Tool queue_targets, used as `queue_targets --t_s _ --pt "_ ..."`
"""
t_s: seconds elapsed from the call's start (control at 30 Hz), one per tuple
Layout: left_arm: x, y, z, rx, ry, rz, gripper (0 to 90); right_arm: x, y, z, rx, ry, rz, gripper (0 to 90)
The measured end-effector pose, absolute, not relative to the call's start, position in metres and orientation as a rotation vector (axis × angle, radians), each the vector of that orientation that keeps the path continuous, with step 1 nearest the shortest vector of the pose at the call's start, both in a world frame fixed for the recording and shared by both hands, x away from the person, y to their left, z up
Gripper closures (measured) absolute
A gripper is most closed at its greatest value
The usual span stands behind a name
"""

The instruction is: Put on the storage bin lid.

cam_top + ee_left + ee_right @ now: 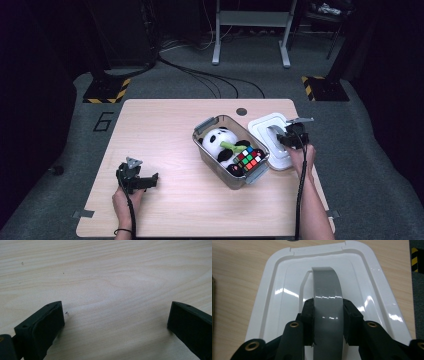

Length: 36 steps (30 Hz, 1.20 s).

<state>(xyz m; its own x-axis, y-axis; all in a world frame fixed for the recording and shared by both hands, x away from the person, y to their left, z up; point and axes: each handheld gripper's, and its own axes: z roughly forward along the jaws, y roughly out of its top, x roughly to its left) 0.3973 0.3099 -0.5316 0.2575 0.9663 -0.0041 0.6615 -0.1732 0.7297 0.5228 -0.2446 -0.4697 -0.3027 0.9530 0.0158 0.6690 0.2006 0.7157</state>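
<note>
Jaws tight on grey lid handle (327,300)

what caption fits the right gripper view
Right gripper shut on the grey handle of a white lid lying on the table.

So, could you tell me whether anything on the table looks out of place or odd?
Nothing looks spilled or damaged. The white lid lies on the table beside the open clear box rather than on it, with the right claw shut on its grey handle. The panda plush and puzzle cube sit inside.
</note>
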Motion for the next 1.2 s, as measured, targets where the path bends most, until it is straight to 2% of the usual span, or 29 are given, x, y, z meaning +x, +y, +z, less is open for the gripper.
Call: queue_targets --t_s 1.2 --pt "0.397 0.310 -0.531 1.921 1.472 0.625 0.9 0.506 -0.258 -0.379 1.380 2.025 0.964 66.7"
